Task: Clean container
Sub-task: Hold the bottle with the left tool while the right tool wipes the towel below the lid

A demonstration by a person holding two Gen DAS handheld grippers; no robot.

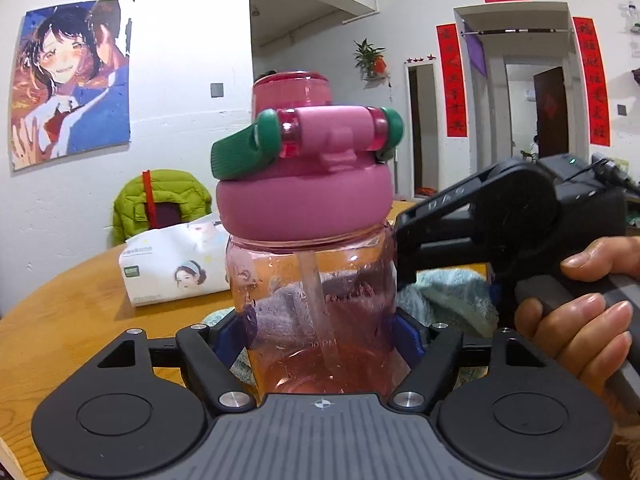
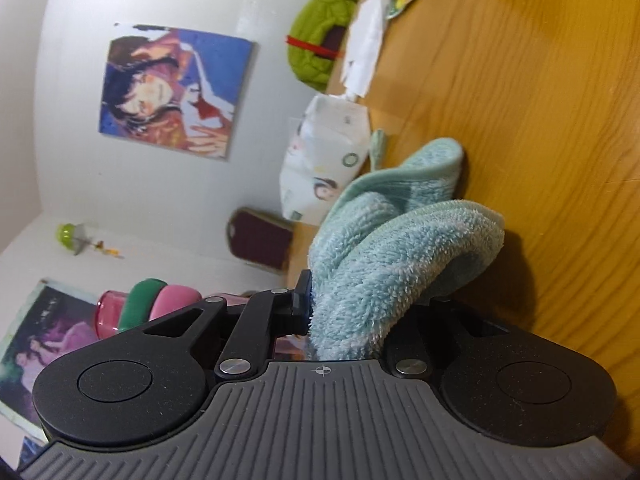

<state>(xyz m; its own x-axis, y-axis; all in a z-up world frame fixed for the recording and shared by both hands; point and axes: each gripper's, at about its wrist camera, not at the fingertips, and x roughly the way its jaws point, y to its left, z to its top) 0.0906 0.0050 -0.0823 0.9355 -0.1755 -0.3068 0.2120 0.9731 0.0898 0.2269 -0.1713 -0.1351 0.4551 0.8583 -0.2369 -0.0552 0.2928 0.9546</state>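
A clear pink water bottle (image 1: 316, 280) with a pink lid (image 1: 304, 208), a green handle and a straw inside stands upright over the wooden table (image 1: 60, 320). My left gripper (image 1: 320, 336) is shut on its lower body, blue pads pressed on both sides. My right gripper (image 1: 404, 248), held by a person's hand (image 1: 580, 320), reaches in from the right beside the bottle's shoulder. In the right wrist view, which is rolled sideways, the right gripper (image 2: 352, 312) is shut on a fluffy light blue cloth (image 2: 400, 248). The bottle's lid (image 2: 160, 300) shows just past the left finger.
A white tissue pack (image 1: 172, 272) lies on the table behind the bottle to the left. A green jacket (image 1: 160, 200) hangs on a chair at the table's far edge. A white wall with posters stands behind.
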